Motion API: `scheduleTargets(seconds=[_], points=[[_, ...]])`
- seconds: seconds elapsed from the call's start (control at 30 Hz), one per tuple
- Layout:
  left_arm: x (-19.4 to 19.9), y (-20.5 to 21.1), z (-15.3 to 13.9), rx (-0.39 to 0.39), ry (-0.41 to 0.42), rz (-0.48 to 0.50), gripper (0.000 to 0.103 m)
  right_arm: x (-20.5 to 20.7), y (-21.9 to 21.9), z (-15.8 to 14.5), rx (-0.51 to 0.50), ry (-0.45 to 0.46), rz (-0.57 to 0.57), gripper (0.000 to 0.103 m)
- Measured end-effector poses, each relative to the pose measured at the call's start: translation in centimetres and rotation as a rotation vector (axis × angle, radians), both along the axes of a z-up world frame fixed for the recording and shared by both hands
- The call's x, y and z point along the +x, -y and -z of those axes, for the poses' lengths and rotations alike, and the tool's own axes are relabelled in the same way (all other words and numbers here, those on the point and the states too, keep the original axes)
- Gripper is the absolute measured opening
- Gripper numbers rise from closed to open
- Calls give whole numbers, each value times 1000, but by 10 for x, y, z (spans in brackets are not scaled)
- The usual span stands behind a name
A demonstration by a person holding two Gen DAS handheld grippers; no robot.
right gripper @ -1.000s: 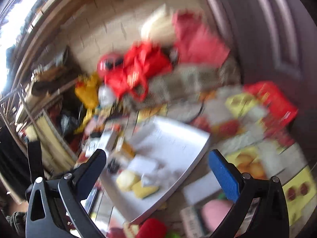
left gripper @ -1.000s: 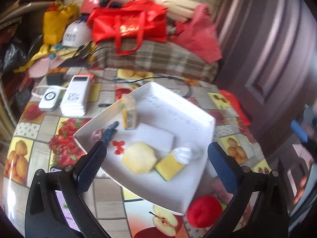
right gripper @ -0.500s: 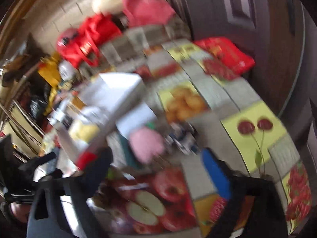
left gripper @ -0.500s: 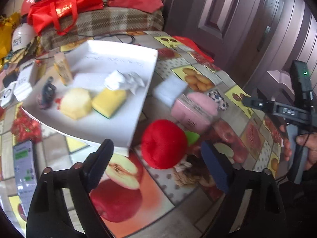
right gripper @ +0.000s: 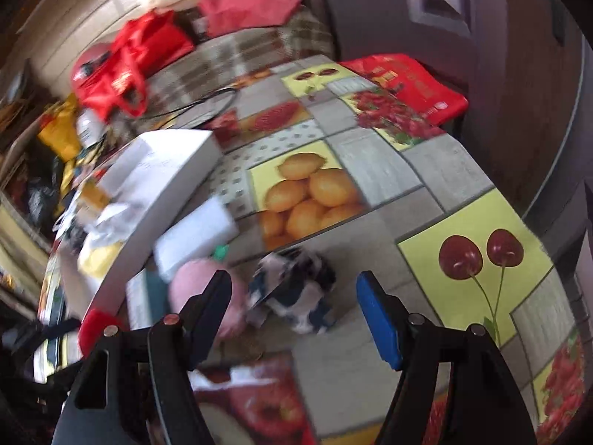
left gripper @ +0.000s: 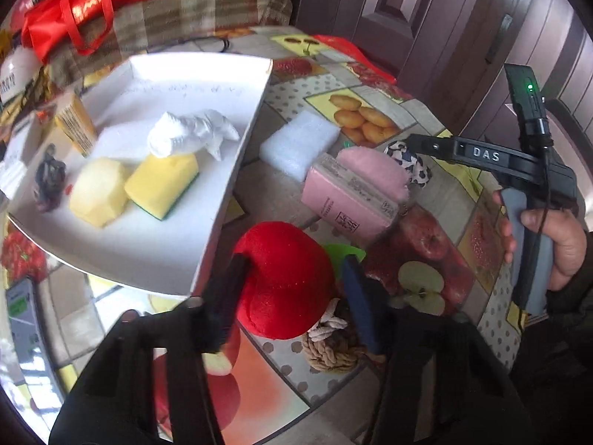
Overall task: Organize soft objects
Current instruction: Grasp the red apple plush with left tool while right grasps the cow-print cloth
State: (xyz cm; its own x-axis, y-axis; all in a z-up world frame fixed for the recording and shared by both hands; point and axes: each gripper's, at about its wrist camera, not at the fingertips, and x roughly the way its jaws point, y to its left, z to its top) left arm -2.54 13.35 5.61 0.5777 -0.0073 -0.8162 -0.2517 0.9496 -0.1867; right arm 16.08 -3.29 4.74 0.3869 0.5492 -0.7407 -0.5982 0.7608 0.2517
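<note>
My left gripper (left gripper: 289,289) has its jaws on either side of a red plush apple (left gripper: 285,278) with a green leaf, which rests on the table beside the white tray (left gripper: 229,170). The tray holds a yellow sponge (left gripper: 161,181), a pale yellow block (left gripper: 98,193), a crumpled white cloth (left gripper: 189,135) and a small carton (left gripper: 76,124). My right gripper (right gripper: 292,304) is open above a black-and-white patterned cloth bundle (right gripper: 296,293). A pink plush (left gripper: 374,170), a pink box (left gripper: 344,200), a white foam block (left gripper: 298,144) and a rope ball (left gripper: 333,348) lie nearby.
The round table has a fruit-print cloth (right gripper: 307,193). Red bags (left gripper: 85,3) and a plaid-covered pile (left gripper: 207,11) stand at the back. A phone (left gripper: 22,315) lies at the left edge. A dark door (left gripper: 426,18) is to the right.
My left gripper has moved down and forward to the red plush apple and narrowed around it. My right gripper has dropped toward the patterned cloth bundle.
</note>
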Motion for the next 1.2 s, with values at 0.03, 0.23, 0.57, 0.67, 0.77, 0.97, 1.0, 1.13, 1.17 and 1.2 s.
scheduleTargets(seconds=[0.03, 0.23, 0.57, 0.67, 0.77, 0.97, 1.0, 1.13, 1.17, 1.2], points=[[1, 0, 1, -4, -1, 4, 46, 3, -2, 3, 2, -10, 1, 70], [9, 4, 7, 22, -12, 17, 46, 6, -22, 27, -49, -45, -58, 51], [8, 10, 7, 103, -39, -6, 47, -4, 4, 27, -6, -76, -55, 40], [11, 13, 11, 133, -48, 8, 47, -7, 19, 20, 31, -102, -20, 40], [8, 14, 13, 150, -46, 25, 45, -12, 31, 7, 69, -96, -2, 40], [-10, 6, -7, 68, 38, -16, 37, -26, 48, -30, 153, -47, 6, 40], [-14, 7, -15, 68, 61, -24, 37, -28, 50, -37, 169, -39, 5, 40], [-33, 7, -50, 70, 153, -62, 37, -39, 49, -61, 218, -14, -15, 40], [-37, 8, -58, 74, 174, -72, 37, -43, 47, -67, 229, -8, -26, 40], [-43, 8, -68, 79, 200, -85, 37, -47, 46, -71, 237, -2, -37, 40]])
